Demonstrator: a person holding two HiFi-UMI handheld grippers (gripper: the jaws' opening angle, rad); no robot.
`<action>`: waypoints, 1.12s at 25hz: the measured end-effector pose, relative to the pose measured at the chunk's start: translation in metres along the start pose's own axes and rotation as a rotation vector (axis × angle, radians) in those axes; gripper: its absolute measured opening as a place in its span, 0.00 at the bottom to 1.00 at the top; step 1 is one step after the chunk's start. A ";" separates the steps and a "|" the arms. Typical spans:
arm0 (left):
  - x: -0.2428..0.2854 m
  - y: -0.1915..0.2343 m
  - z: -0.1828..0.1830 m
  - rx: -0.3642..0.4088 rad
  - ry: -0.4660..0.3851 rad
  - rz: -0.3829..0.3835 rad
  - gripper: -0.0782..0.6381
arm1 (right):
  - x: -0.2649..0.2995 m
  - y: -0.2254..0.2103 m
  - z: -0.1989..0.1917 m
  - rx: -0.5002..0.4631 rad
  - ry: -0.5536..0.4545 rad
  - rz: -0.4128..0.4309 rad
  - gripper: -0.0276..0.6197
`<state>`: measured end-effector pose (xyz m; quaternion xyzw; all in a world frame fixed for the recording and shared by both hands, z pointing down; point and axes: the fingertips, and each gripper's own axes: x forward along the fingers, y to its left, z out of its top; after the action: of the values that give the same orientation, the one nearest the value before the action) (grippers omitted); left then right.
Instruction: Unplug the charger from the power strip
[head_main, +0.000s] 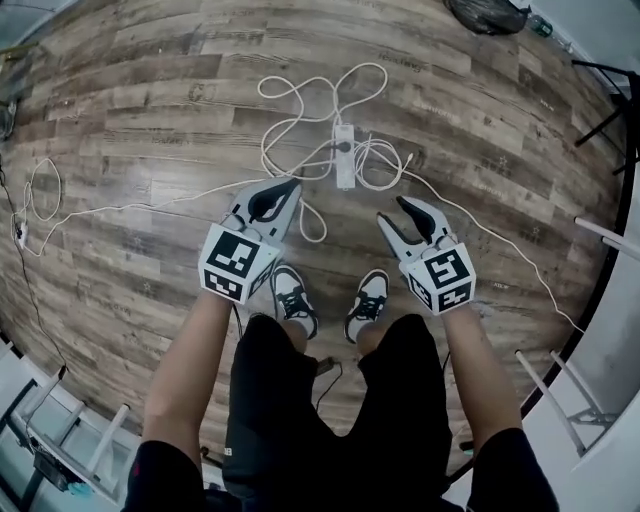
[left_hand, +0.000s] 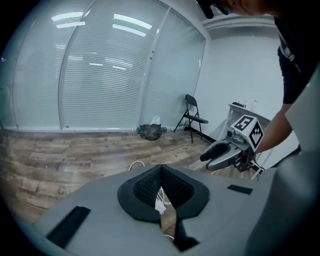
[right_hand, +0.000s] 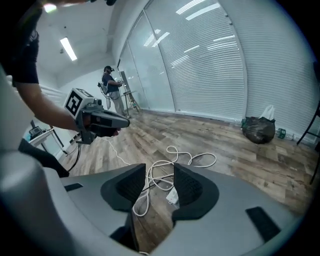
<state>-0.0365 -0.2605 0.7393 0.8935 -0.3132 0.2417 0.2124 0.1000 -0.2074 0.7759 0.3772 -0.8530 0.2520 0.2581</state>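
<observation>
The strip (head_main: 345, 158) lies flat on the wood floor (head_main: 150, 110), straight ahead of the person's shoes (head_main: 330, 300) and well apart from them. A small dark charger (head_main: 343, 147) sits plugged in near the strip's middle. White cords (head_main: 320, 100) loop loosely around both ends of the strip, and one thin cord runs off to the left across the floor.

Both tongs hang above the floor on the near side of the strip, pointing down and forward, touching nothing. The left tongs (head_main: 291, 187) are clenched: in the left gripper view the pads meet at the tips, with nothing held between them. The right tongs (head_main: 390, 208) are released: in the right gripper view the jaws stand apart, and through the gap only the floor, a cord loop and the strip's white end show, all far beyond the pads.

A black bag (head_main: 488, 14) lies by the far wall, and a folding chair (left_hand: 192, 117) stands near it.
</observation>
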 end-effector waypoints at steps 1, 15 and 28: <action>0.013 0.002 -0.015 -0.004 0.003 -0.011 0.14 | 0.015 -0.002 -0.019 -0.009 0.009 0.016 0.30; 0.191 0.066 -0.189 0.043 0.040 -0.128 0.14 | 0.208 -0.046 -0.198 -0.282 0.054 0.220 0.34; 0.289 0.071 -0.231 0.081 0.065 -0.215 0.14 | 0.263 -0.052 -0.232 -0.511 0.087 0.353 0.42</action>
<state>0.0458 -0.3202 1.1017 0.9215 -0.1982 0.2590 0.2108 0.0454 -0.2282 1.1255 0.1351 -0.9291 0.0861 0.3334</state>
